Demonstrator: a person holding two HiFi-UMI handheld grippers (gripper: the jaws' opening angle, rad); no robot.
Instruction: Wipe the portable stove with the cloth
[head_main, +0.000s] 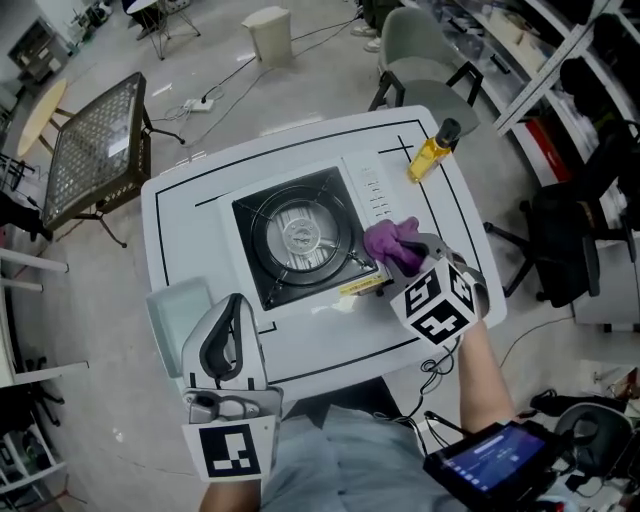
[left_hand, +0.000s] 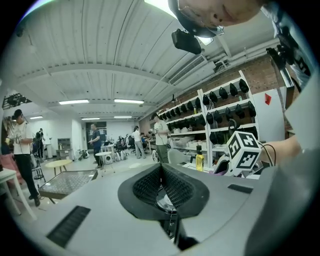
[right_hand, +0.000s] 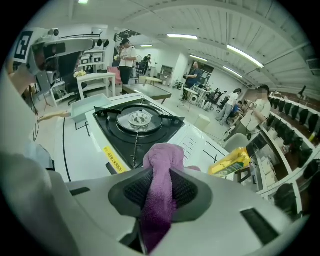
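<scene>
White worktop (head_main: 196, 236) carrying stove (head_main: 300, 236), shelves (left_hand: 220, 116) beyond; right gripper (right_hand: 160, 186) jaws pinching cloth (right_hand: 163, 156), left gripper (left_hand: 162, 186) jaws pressed together.

Grey floor (head_main: 200, 50); mesh table (head_main: 95, 150) left; chair (head_main: 425, 55); wall shelving (left_hand: 220, 107); ceiling strip lights (left_hand: 74, 102).

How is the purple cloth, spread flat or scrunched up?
Scrunched up: the cloth is bunched into a lump, pinched between the right gripper's jaws.

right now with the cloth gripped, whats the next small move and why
Probably slide the right hand-held gripper left so the purple cloth sweeps over the stove: the cloth is clamped in its jaws, by the stove's near right corner.
</scene>
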